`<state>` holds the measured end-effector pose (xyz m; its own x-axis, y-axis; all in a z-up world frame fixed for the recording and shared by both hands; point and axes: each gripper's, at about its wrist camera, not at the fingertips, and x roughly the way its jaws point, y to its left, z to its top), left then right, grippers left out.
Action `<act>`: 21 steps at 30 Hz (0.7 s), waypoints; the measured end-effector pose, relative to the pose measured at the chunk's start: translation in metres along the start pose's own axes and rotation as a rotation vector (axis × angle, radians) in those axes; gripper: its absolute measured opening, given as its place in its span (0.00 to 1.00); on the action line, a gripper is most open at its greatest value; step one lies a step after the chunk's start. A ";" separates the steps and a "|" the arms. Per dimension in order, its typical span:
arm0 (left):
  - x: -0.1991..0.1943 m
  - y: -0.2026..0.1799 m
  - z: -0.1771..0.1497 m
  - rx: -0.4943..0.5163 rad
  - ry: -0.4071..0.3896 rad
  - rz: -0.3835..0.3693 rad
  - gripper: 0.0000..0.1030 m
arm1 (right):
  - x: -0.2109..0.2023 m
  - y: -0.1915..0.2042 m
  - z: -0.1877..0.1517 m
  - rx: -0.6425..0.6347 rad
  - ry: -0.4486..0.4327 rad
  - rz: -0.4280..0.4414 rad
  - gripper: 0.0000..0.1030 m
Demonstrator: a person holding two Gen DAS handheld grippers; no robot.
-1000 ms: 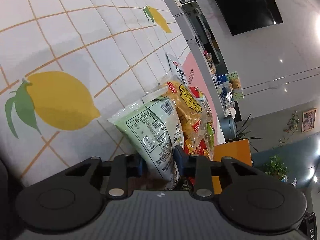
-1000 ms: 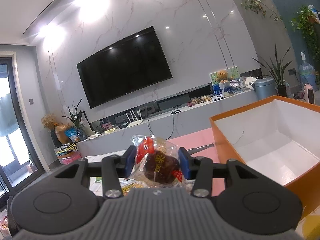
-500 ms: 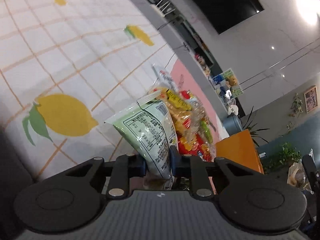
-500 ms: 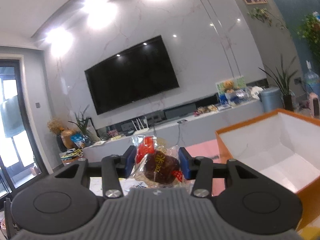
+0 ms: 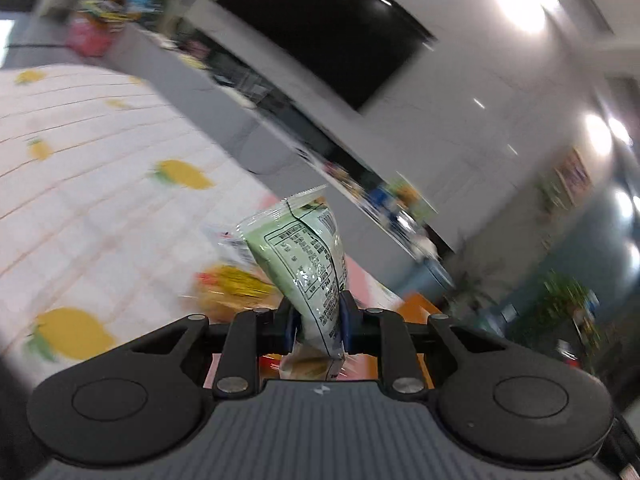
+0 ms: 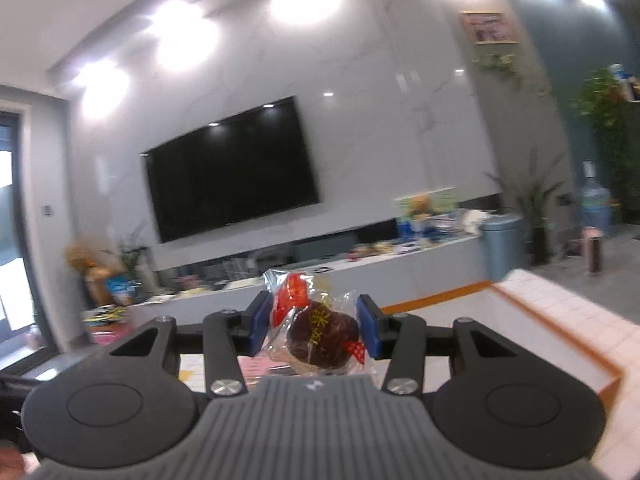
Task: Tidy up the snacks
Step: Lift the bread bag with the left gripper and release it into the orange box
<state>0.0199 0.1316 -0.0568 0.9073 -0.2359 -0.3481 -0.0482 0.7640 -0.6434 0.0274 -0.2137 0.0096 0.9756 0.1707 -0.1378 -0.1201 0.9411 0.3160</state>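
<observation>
My left gripper (image 5: 318, 322) is shut on a pale green snack packet (image 5: 304, 256) with a black printed label, held up above the lemon-print tablecloth (image 5: 100, 208). Blurred below it lies a pile of yellow and red snack bags (image 5: 232, 284). A corner of the orange box (image 5: 416, 306) shows just right of the packet. My right gripper (image 6: 316, 326) is shut on a clear-wrapped dark brown snack (image 6: 320, 334) with a red tag. It hangs over the left part of the orange-rimmed box (image 6: 520, 316), whose white inside shows to the right.
A long grey TV bench (image 6: 360, 272) with clutter and a wall TV (image 6: 228, 168) stand beyond the table. A blue bin (image 6: 502, 244), potted plants and a water bottle (image 6: 596, 204) are at the right. Both views are motion-blurred.
The left gripper closed on the green packet and lifted it off the pile, rolling as it rose. The right gripper carried its wrapped snack sideways; the box now sits lower right in its view.
</observation>
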 end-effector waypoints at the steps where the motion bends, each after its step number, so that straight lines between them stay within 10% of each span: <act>1: 0.004 -0.012 0.000 0.031 0.029 -0.053 0.22 | 0.000 -0.010 0.002 0.022 0.004 -0.016 0.44; 9: 0.057 -0.112 -0.007 0.160 0.306 -0.331 0.22 | -0.012 -0.064 0.013 0.129 -0.031 -0.168 0.44; 21: 0.191 -0.178 -0.055 0.325 0.733 -0.286 0.21 | -0.023 -0.109 0.017 0.286 -0.054 -0.257 0.44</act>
<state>0.1784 -0.0828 -0.0463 0.3606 -0.6898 -0.6278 0.3655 0.7237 -0.5853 0.0207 -0.3255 -0.0061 0.9765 -0.0826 -0.1989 0.1777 0.8308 0.5274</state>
